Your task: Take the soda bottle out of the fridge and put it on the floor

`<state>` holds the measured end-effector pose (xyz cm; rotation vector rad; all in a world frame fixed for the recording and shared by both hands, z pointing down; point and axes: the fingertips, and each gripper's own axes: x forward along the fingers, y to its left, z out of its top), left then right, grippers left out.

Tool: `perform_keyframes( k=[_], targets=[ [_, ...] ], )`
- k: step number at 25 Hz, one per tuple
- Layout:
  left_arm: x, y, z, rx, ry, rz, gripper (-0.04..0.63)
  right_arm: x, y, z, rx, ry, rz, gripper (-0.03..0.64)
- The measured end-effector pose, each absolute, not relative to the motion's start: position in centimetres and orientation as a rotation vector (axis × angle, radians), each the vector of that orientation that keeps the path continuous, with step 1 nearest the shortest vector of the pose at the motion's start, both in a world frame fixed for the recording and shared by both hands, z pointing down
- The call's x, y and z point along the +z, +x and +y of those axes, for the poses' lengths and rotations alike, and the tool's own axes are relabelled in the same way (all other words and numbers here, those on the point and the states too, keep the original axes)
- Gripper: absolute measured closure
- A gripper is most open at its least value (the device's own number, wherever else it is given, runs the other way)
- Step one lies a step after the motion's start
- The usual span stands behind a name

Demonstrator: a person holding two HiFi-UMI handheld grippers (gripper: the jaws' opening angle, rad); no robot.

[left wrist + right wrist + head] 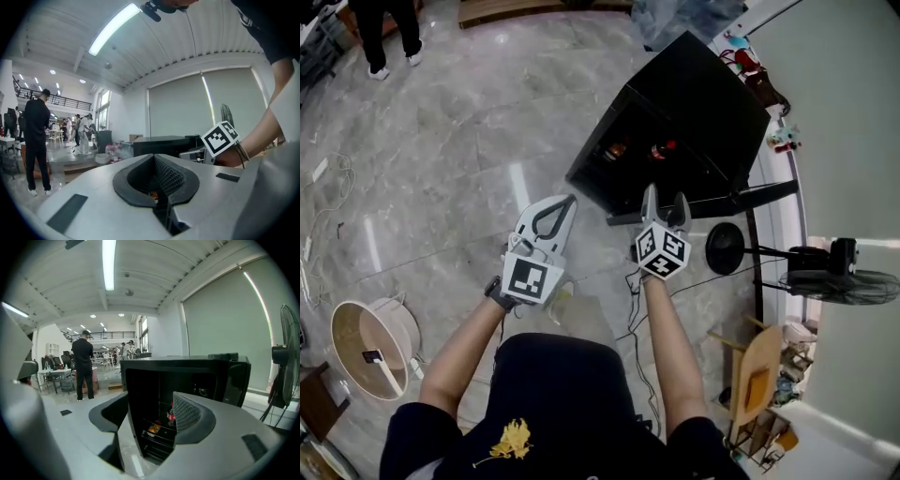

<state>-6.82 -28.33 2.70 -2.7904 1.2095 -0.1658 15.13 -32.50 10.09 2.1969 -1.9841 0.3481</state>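
A black mini fridge [694, 112] stands open on the marble floor, its door [741, 197] swung out to the right. On an inner shelf the soda bottle [171, 416] stands upright with a red label, also visible from above as the soda bottle [661, 148]. An orange item [153, 429] lies to its left. My right gripper [150, 413] is open and empty, aimed at the fridge opening a short way off; from above the right gripper [666, 208] sits just before the fridge's front. My left gripper [555, 217] is shut and empty, left of the fridge, and the left gripper [153, 159] holds nothing.
A standing fan [848, 281] with a round black base [725, 247] is right of the fridge, cables trailing on the floor beside it. A wooden chair [759, 375] is at the lower right, a round white basket [370, 337] at the lower left. A person [389, 28] stands far off.
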Motion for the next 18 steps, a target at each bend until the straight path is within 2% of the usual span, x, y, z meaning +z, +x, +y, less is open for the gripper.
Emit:
perform_keyframes(
  k=[18],
  targets=[
    [8.9, -0.9, -32.6, -0.291, -2.751, 1.395, 0.578, 25.7, 28.2, -48.1, 0.435, 2.249, -1.764, 0.356]
  ],
)
